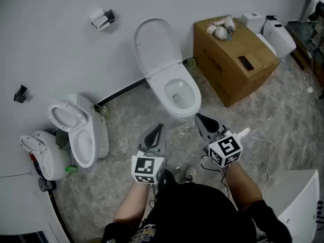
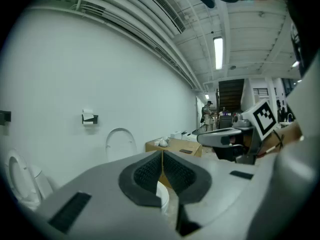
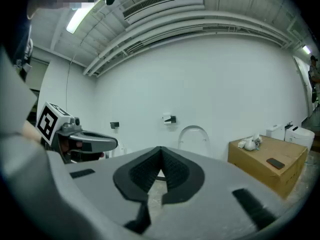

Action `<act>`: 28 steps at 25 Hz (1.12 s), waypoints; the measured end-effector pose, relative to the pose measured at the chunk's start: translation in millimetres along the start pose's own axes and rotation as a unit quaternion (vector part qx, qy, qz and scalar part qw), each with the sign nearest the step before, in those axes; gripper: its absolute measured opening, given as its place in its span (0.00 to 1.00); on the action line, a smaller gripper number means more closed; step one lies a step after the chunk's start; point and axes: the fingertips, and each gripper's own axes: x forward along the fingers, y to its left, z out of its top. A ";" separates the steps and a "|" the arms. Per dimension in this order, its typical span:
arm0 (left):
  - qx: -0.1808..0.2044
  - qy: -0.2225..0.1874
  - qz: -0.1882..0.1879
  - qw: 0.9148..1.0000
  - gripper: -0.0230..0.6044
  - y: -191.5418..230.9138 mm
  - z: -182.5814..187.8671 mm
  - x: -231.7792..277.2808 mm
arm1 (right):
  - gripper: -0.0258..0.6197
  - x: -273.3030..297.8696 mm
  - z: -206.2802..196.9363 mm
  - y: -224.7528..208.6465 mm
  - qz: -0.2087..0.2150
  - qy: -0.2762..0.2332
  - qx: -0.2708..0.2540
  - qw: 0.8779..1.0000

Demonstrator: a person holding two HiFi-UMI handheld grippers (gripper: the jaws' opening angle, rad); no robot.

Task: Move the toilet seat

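Grippers poised low before toilet (image 1: 167, 77), likely pre-approach. Left gripper (image 1: 160, 128) jaws together, empty; right gripper (image 1: 199, 117) likewise, nearer bowl. Seat (image 1: 194, 92) seemingly down on bowl, untouched, just ahead. Lid (image 1: 156, 44) upright against wall.

Most of the toilet bowl (image 2: 162, 196) lies hidden behind the left tool (image 2: 162, 156)

White toilet (image 1: 174, 87), brown cardboard box (image 1: 234, 65), grey marbled floor (image 1: 283, 130), black-and-white checkered marker cubes (image 1: 148, 170).
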 end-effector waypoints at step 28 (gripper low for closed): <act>-0.020 -0.012 -0.022 1.000 0.30 76.8 5.0 7.4 | 0.26 69.6 23.8 27.0 -0.003 -0.027 0.017 1.000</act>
